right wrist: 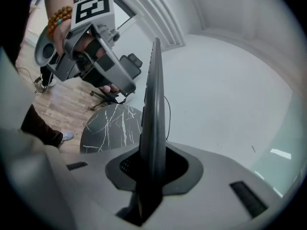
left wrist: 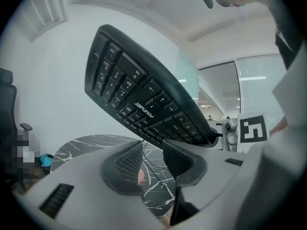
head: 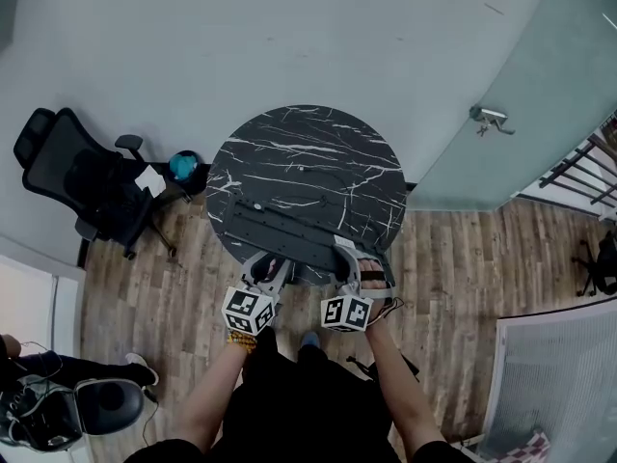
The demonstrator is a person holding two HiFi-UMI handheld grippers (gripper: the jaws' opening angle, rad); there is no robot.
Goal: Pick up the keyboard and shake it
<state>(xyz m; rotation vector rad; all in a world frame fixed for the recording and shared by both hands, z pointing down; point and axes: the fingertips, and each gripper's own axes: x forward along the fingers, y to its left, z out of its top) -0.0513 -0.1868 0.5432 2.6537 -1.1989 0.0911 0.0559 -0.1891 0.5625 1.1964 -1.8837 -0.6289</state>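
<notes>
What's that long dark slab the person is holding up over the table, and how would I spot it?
Start at the round black marble table on the wood floor. Above its near edge, a long black keyboard is held tilted in the air, its edge clamped in the right claw. Nothing else there is covered in rows of keys.

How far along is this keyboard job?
Done: the keyboard is lifted off the table, tilted. In hand: the right gripper clamps its edge; the left gripper is open near it, holding nothing. Left: the shaking, which one still picture cannot show.
</notes>
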